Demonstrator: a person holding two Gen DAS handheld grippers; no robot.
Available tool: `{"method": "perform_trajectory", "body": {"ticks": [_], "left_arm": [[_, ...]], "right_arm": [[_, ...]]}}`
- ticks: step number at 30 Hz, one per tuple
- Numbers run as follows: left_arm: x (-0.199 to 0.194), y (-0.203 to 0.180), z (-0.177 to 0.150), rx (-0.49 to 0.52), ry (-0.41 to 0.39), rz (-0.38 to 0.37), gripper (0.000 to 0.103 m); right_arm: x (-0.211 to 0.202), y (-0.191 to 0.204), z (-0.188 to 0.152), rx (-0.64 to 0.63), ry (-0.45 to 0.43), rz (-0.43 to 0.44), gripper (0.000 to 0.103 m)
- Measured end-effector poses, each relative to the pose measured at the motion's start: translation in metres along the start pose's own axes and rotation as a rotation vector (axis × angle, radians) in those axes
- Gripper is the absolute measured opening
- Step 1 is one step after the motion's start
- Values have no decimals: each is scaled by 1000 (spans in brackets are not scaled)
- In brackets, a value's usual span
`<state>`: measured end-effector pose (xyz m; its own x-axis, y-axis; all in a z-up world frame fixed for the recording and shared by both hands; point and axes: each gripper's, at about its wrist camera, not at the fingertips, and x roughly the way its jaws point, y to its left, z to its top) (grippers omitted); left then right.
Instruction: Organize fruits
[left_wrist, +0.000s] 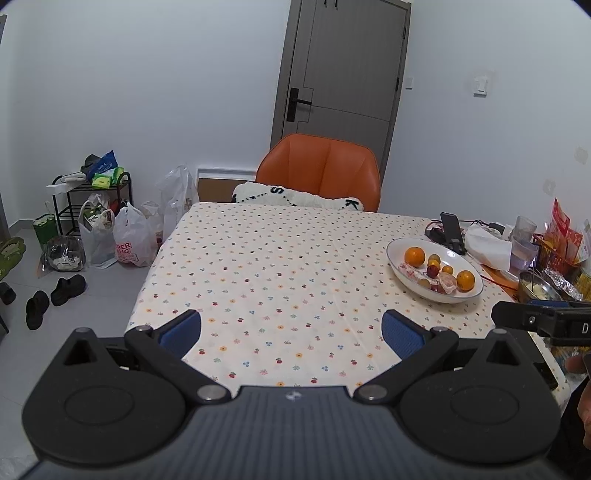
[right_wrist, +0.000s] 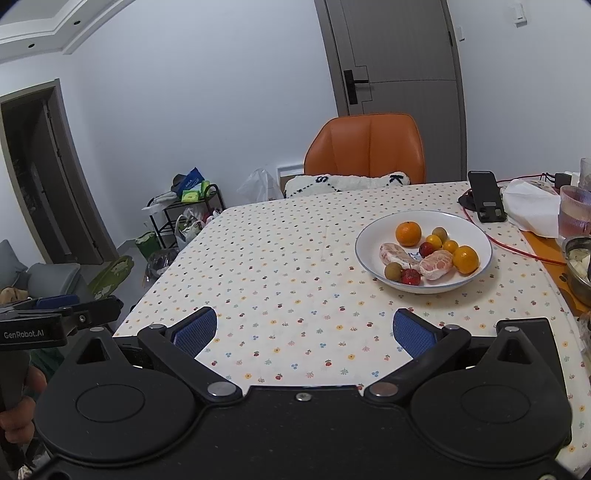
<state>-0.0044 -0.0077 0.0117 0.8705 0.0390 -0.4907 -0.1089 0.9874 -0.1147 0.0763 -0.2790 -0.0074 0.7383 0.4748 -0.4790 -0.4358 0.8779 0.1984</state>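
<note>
A white bowl (right_wrist: 373, 229) (left_wrist: 395, 246) on the dotted tablecloth holds two oranges (right_wrist: 408, 233) (left_wrist: 414, 256), several small yellow, red and brownish fruits, and two peeled pinkish segments (right_wrist: 436, 264). My left gripper (left_wrist: 291, 330) hangs open over the near table edge, well left of the bowl, with nothing between its blue pads. My right gripper (right_wrist: 304, 330) is open too, empty, in front of and left of the bowl. Each gripper shows at the edge of the other's view.
An orange chair (left_wrist: 319, 168) with a white cushion stands at the far side before a grey door. A phone on a stand (right_wrist: 485, 199), red cable, tissue, cups, a metal bowl (right_wrist: 580, 266) and snack packs crowd the table's right. Bags, shoes and a rack sit on the floor at left.
</note>
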Motion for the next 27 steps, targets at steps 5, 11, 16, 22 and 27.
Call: {"method": "perform_trajectory", "body": {"ticks": [5, 11, 16, 22, 27], "left_arm": [[-1, 1, 1, 0, 1, 2, 103], [-1, 1, 1, -2, 1, 2, 103], [-1, 2, 1, -6, 4, 2, 103], [-2, 1, 1, -2, 6, -1, 103], [-2, 2, 1, -4, 7, 0, 103]], "right_arm": [[0, 1, 0, -1, 0, -1, 103], [-1, 0, 0, -1, 0, -1, 103], [-1, 1, 0, 1, 2, -2, 103], [-1, 2, 0, -4, 1, 2, 103], [0, 4, 0, -7, 3, 2, 103]]}}
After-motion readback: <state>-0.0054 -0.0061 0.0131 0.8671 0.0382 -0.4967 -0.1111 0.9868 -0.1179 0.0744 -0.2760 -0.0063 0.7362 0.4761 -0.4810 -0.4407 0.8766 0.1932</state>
